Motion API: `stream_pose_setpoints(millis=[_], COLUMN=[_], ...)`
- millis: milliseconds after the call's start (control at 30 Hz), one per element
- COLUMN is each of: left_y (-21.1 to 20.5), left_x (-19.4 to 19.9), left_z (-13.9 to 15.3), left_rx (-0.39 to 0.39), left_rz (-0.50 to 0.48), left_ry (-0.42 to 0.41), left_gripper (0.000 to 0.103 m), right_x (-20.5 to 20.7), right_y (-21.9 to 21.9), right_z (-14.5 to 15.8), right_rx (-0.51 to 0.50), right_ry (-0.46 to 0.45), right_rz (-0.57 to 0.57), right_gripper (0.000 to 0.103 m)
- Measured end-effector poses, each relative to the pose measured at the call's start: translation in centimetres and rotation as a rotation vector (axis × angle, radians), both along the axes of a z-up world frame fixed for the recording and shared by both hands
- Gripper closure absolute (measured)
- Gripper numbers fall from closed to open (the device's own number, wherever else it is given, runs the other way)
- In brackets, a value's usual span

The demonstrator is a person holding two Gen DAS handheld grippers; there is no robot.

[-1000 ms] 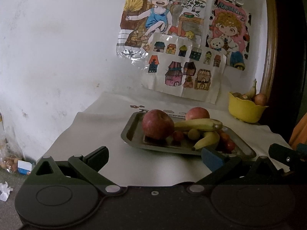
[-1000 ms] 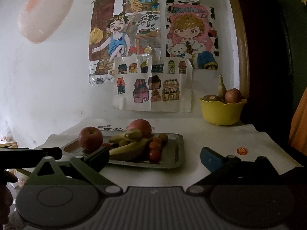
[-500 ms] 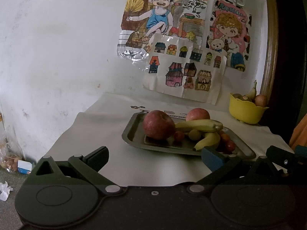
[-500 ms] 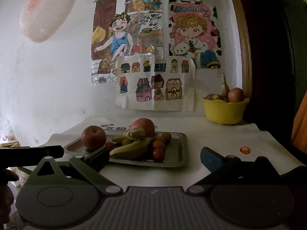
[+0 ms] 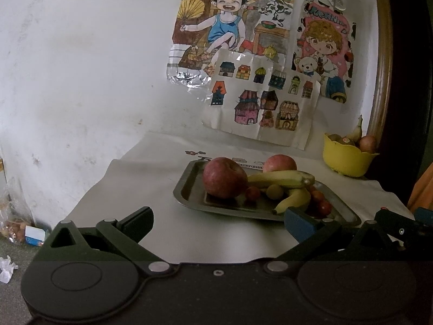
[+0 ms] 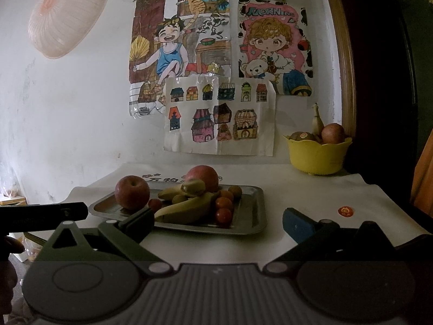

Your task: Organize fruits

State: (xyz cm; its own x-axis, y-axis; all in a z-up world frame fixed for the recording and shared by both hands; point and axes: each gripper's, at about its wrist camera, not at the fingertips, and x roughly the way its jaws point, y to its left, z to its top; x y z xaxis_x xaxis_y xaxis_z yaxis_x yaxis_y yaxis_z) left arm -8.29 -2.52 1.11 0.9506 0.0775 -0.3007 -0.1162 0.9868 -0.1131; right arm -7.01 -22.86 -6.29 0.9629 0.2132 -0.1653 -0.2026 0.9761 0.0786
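Left wrist view: a metal tray (image 5: 189, 189) of fruit sits on the white-covered table (image 5: 135, 189), with both tongs spread wide, empty and short of it.

Two bananas (image 6: 186, 207) lie across the tray's middle, long axes roughly along its length, in the right wrist view stem ends toward the near left; one red apple (image 6: 132, 192) sits at the tray's left end, another (image 6: 202, 176) behind the bananas, partly hidden. Small red tomatoes (image 6: 224, 214) and a greenish fruit (image 5: 274, 191) cluster around them; the left gripper (image 5: 217, 220) has its blue fingertip covering the tray's near right rim. The right gripper (image 6: 216, 223) hangs before the tray, its dark finger overlapping the tray's near left edge. A yellow bowl (image 6: 316, 157) of fruit stands well apart at the back right, its contents hard to name. Drawings (image 6: 219, 119) hang on the wall.
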Motion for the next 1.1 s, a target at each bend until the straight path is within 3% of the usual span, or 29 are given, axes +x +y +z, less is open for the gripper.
stream_pose_setpoints(millis=[1100], left_y=[0.19], left_x=[-0.17], left_z=[-0.18], left_rx=[-0.008], left_rz=[0.005], left_ry=[0.003], left_gripper=[0.001], right_x=[-0.10], right_y=[-0.11], right_z=[0.07], right_rx=[-0.002], right_ry=[-0.004], right_rz=[-0.011], right_gripper=[0.000])
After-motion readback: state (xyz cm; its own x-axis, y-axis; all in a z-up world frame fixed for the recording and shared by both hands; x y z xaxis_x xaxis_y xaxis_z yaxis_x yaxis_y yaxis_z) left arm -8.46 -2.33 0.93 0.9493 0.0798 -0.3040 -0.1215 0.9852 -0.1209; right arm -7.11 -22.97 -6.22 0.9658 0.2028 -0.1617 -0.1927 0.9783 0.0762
